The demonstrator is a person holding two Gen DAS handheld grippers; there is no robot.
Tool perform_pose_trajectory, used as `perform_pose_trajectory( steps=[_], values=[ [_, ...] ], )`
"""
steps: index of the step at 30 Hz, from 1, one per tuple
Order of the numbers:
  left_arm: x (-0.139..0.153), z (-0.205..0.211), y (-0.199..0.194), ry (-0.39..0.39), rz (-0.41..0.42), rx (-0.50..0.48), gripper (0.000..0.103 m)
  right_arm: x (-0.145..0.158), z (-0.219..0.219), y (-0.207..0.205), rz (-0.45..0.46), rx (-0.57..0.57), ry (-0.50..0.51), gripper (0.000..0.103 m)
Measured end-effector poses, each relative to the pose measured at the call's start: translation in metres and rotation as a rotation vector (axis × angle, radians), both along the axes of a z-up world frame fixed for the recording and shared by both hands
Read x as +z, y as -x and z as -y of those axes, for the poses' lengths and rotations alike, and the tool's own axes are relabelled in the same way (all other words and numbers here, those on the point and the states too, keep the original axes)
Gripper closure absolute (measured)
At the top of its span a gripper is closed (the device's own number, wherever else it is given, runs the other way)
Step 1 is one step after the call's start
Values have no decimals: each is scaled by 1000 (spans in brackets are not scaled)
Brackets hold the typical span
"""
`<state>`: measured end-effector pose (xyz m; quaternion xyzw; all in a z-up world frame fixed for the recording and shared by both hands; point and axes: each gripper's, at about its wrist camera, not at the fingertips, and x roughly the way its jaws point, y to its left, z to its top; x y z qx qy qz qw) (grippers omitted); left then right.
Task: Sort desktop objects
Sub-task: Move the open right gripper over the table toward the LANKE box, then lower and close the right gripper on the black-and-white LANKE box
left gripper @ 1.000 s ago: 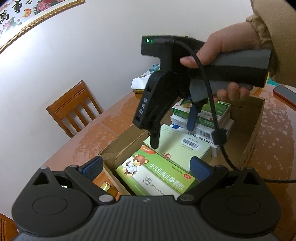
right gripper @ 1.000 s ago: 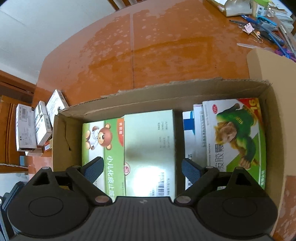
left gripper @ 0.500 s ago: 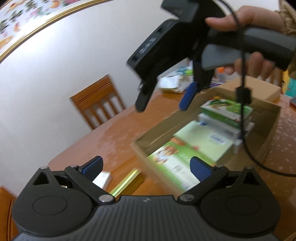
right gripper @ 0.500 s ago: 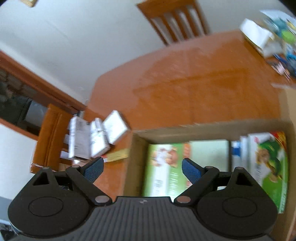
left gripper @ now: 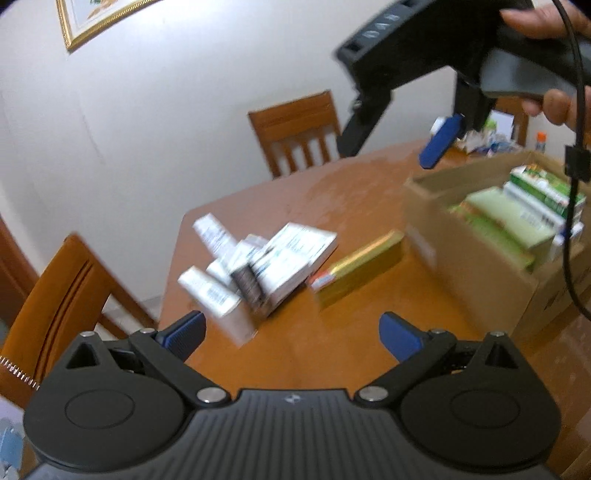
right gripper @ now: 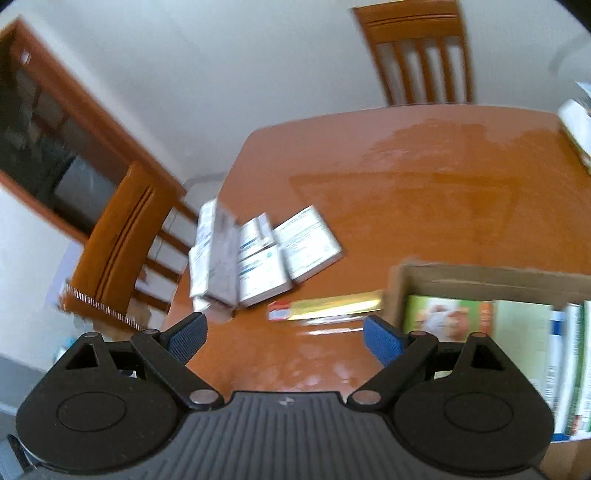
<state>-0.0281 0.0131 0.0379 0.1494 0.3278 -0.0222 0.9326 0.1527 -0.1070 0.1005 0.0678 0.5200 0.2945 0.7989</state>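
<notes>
While both sets of tongs hang over the table (left gripper: 332,206), nothing held in either. Left tongs (left gripper: 291,332) spread wide, blue pads apart, only bare wood between them. Right tongs (right gripper: 284,334) just as wide, released, also empty; seen again from the left view, up at top right (left gripper: 391,144), gripped by a hand (left gripper: 550,99), a black cable (left gripper: 570,229) trailing down from the handle.

Straight ahead of the left tongs, near the table's corner: a loose heap of white boxes (left gripper: 258,269), some leaning on each other, print too blurred to read. Same heap from the right view (right gripper: 258,254), one flat white box at its right edge lying label up. Just beside the heap, toward the carton: a long gold box (left gripper: 362,266), red and white at one end, lying flat on the wood; from the right view (right gripper: 328,308) close against the carton's near wall, touching or not, hard to say.

Further right, the open carton (left gripper: 461,258), partly filled. Inside, green and white boxes (right gripper: 480,321) packed flat and on edge, a bear picture on the leftmost.

Beyond the table, one wooden chair (left gripper: 295,133) against the pale wall, another (left gripper: 59,302) at the near corner. Gold picture frame (left gripper: 96,22) high on the wall. Small clutter at the far end, too blurred to name.
</notes>
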Motion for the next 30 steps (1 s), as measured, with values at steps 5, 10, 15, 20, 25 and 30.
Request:
perform_pose_trajectory(
  steps=[5, 10, 15, 20, 25, 30],
  values=[
    [-4, -18, 8, -14, -2, 29, 3, -18, -62, 4, 3, 71, 60, 8],
    [-7, -32, 9, 7, 11, 66, 3, -29, -102, -17, 8, 82, 109, 9],
    [-14, -49, 9, 46, 6, 88, 3, -34, -148, -45, 82, 113, 219, 12],
    [-19, -65, 7, 58, 7, 105, 3, -52, -197, -65, 120, 148, 345, 17],
    [-21, -77, 5, 75, 9, 105, 3, -67, -228, -69, 147, 178, 437, 29],
    [-27, -90, 2, 89, 5, 110, 3, -74, -239, -71, 119, 181, 459, 31]
  ],
)
